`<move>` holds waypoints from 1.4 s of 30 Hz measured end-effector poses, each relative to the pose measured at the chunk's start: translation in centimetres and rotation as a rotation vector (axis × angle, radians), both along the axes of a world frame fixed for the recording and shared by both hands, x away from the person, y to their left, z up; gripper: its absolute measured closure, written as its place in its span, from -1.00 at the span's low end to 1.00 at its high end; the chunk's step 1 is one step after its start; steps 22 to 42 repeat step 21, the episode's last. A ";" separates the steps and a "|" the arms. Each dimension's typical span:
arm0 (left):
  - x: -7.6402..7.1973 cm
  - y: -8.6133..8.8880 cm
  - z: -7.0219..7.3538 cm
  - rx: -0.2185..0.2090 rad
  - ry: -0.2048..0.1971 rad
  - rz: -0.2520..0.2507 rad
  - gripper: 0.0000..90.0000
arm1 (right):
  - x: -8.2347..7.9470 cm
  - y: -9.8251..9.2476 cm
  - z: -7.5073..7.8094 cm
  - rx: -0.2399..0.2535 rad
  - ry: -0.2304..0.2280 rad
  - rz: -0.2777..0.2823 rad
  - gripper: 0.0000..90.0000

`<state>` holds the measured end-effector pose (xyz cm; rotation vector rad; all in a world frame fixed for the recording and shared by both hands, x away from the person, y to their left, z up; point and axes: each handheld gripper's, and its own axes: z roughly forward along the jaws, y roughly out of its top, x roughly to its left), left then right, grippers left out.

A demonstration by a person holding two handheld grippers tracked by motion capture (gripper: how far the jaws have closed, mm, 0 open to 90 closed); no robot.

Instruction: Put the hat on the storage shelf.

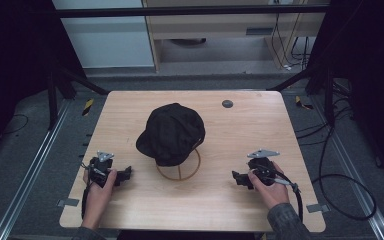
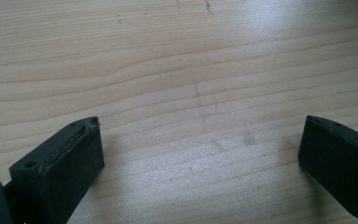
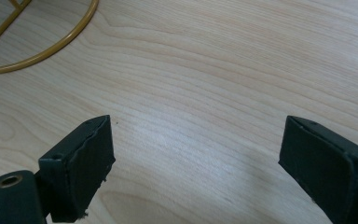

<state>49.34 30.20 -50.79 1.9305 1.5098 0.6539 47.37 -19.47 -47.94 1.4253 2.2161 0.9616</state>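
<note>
Cap on stand – both claws wide open, empty.

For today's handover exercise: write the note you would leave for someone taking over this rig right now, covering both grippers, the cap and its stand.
Left gripper: open, holding nothing, low over the wooden table near its front left.
Right gripper: open, holding nothing, low over the table at front right.
Black cap: sits on the gold wire stand at the table's middle, between the two grippers, apart from both.
Done: nothing shows as handled yet.
Left: probably reach in and take the cap; neither gripper touches it.
</note>
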 end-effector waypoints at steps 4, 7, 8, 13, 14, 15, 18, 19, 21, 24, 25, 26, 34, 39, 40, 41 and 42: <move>0.0 0.0 0.0 0.000 0.000 0.000 -1.00 | 0.5 0.5 -0.7 0.025 0.003 -0.014 -0.77; 0.0 0.0 0.0 0.000 0.000 0.000 -1.00 | 0.8 0.8 -1.2 0.035 -0.003 -0.020 -0.77; 0.0 0.0 0.0 0.000 0.000 0.000 -1.00 | 0.8 0.9 -1.3 0.036 -0.004 -0.025 -0.78; 0.0 0.0 0.0 0.000 0.000 0.000 -1.00 | 1.2 1.2 -2.1 0.022 -0.008 -0.031 -0.80; 0.0 0.0 0.0 0.000 0.000 0.000 -1.00 | 1.3 1.3 -2.3 0.014 -0.007 -0.030 -0.81; 0.0 0.0 0.0 0.000 0.000 0.000 -1.00 | 1.3 1.4 -2.5 0.007 -0.012 -0.030 -0.83; 0.1 0.0 0.0 -0.001 0.000 0.001 -1.00 | 1.3 1.8 -2.8 -0.053 -0.044 -0.031 -0.85; 0.1 0.0 0.0 -0.001 0.000 0.001 -1.00 | 1.3 2.0 -2.9 -0.065 -0.054 -0.033 -0.88; 0.2 0.0 0.0 0.000 -0.001 0.004 -1.00 | 1.2 2.0 -3.1 -0.059 -0.065 -0.041 -0.93; 0.2 0.0 0.0 0.000 -0.001 0.004 -1.00 | 1.2 2.0 -3.1 -0.059 -0.065 -0.041 -0.93; 0.2 0.0 0.0 0.000 -0.001 0.004 -1.00 | 1.2 2.0 -3.1 -0.059 -0.065 -0.041 -0.93; 0.2 0.0 0.0 0.000 -0.001 0.004 -1.00 | 1.2 2.0 -3.1 -0.059 -0.065 -0.041 -0.93; 0.2 0.0 0.0 0.000 -0.001 0.004 -1.00 | 1.2 2.0 -3.1 -0.059 -0.065 -0.041 -0.93; 0.2 0.0 0.0 0.000 -0.001 0.004 -1.00 | 1.2 2.0 -3.1 -0.059 -0.065 -0.041 -0.93; 0.2 0.0 0.0 0.000 -0.001 0.004 -1.00 | 1.2 2.0 -3.1 -0.059 -0.065 -0.041 -0.93; 0.2 0.0 0.0 0.000 -0.001 0.004 -1.00 | 1.2 2.0 -3.1 -0.059 -0.065 -0.041 -0.93; 0.2 0.0 0.0 0.000 -0.001 0.004 -1.00 | 1.2 2.0 -3.1 -0.059 -0.065 -0.041 -0.93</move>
